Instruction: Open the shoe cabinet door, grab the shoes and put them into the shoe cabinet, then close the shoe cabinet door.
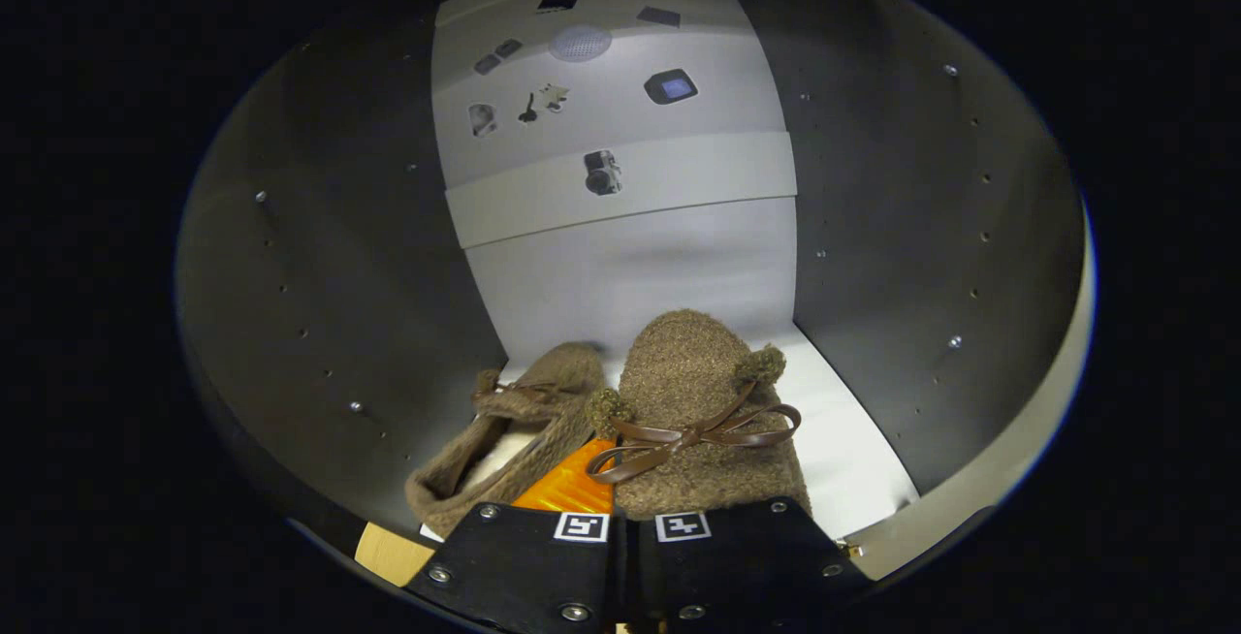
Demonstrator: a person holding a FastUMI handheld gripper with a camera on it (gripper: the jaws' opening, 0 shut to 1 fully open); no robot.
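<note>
Two fuzzy brown slippers sit inside the shoe cabinet, the gripper's fingers drawn close together right behind them.

At the bottom centre of the frame the gripper (630, 527) has its two flat, screw-studded fingers nearly meeting, with a glossy orange piece (567, 489) showing just ahead of the left one; whether they pinch anything I cannot tell. Just beyond lies the right slipper (693, 392), rounded and woolly, tied with a smooth brown leather bow (693, 437) and two pompoms. Touching its left side, the other slipper (514, 426) tilts, showing a pale lining. Both rest on the cabinet's white floor (853, 440), between dark, hole-dotted side walls (921, 227) and a pale back panel (620, 266).
</note>
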